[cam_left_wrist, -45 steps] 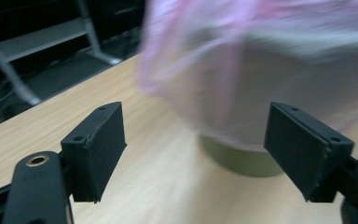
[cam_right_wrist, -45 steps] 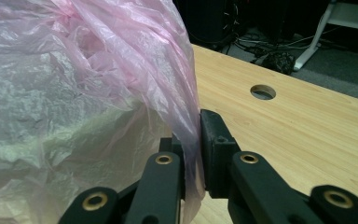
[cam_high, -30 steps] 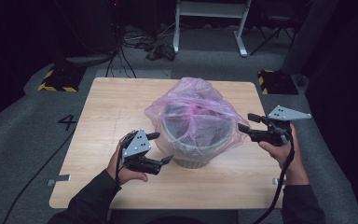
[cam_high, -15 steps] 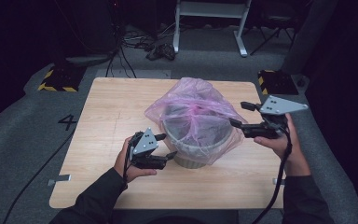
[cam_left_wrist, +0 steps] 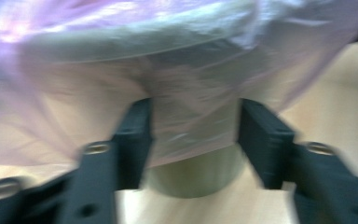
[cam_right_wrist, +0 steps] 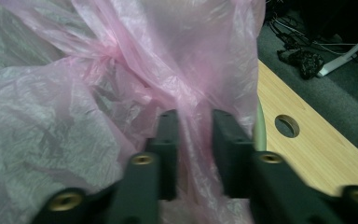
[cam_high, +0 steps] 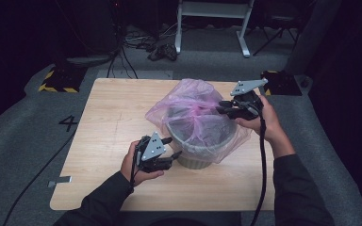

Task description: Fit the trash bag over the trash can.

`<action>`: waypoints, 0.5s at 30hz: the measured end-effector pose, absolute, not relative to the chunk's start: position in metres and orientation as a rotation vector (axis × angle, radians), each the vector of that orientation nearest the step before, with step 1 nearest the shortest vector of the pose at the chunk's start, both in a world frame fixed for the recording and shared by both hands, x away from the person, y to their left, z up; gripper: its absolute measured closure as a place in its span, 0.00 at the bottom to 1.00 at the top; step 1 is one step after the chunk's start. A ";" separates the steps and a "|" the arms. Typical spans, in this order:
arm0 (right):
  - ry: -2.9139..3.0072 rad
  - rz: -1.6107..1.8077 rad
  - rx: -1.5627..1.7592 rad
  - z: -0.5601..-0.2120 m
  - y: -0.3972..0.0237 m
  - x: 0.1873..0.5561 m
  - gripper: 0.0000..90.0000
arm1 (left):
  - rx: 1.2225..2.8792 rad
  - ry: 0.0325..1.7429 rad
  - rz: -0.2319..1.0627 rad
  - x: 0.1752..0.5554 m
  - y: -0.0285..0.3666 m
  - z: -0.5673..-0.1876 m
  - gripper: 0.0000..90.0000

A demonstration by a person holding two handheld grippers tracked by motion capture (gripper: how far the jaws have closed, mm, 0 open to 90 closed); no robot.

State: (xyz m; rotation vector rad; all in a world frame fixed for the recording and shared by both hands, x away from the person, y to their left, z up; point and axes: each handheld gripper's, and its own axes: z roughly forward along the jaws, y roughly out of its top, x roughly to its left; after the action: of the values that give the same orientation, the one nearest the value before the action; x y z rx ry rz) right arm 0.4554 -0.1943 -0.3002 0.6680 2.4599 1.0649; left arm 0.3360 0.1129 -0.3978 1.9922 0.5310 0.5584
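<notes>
Jaws first: both sets have just been closing. Right gripper (cam_right_wrist: 193, 140) has narrowed onto a gathered fold of the pink bag (cam_right_wrist: 121, 70), film bunched between the jaws; looks clamped on it, though pad contact isn't fully clear. Left gripper (cam_left_wrist: 193, 140) jaws stand about halfway, straddling the hanging skirt of the bag (cam_left_wrist: 186, 121), film between them but not pinched yet. Largest to smallest: wooden table (cam_high: 108, 113) carries a grey bin (cam_high: 195, 157) near its middle, slightly toward the person's side. Pink bag (cam_high: 193, 110) is draped loosely over the bin's mouth, puffed up on top, skirt reaching part way down the wall. Left gripper (cam_high: 167, 153) sits just beside the bin's near-left wall; right gripper (cam_high: 228, 108) is at the bag's upper right, above the rim. My read on progress: bag is over the bin but not seated, so roughly midway. Left to do: spread the opening, pull the edge down around the rim evenly, push the slack inside.
</notes>
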 end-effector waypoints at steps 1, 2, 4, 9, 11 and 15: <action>2.456 1.072 0.669 -0.300 -0.195 0.455 0.94 | 1.987 0.531 0.561 0.337 0.114 -0.398 0.66; 2.458 1.072 0.665 -0.299 -0.196 0.454 0.98 | 1.987 0.535 0.572 0.337 0.115 -0.398 0.74; 2.456 1.086 0.684 -0.299 -0.198 0.453 1.00 | 1.998 0.526 0.552 0.339 0.117 -0.399 0.84; 2.447 1.083 0.704 -0.295 -0.203 0.449 1.00 | 1.960 0.498 0.530 0.331 0.118 -0.399 0.68; 2.441 1.091 0.705 -0.294 -0.204 0.447 1.00 | 1.934 0.485 0.506 0.327 0.119 -0.397 0.57; 2.444 1.102 0.698 -0.293 -0.204 0.444 1.00 | 1.899 0.508 0.516 0.319 0.117 -0.391 0.26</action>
State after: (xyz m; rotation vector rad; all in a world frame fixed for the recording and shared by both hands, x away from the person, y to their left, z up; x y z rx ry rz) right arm 0.4437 -0.2038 -0.2931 0.6984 2.4443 1.1022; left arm 0.3194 0.1169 -0.3914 1.8991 0.5076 0.5163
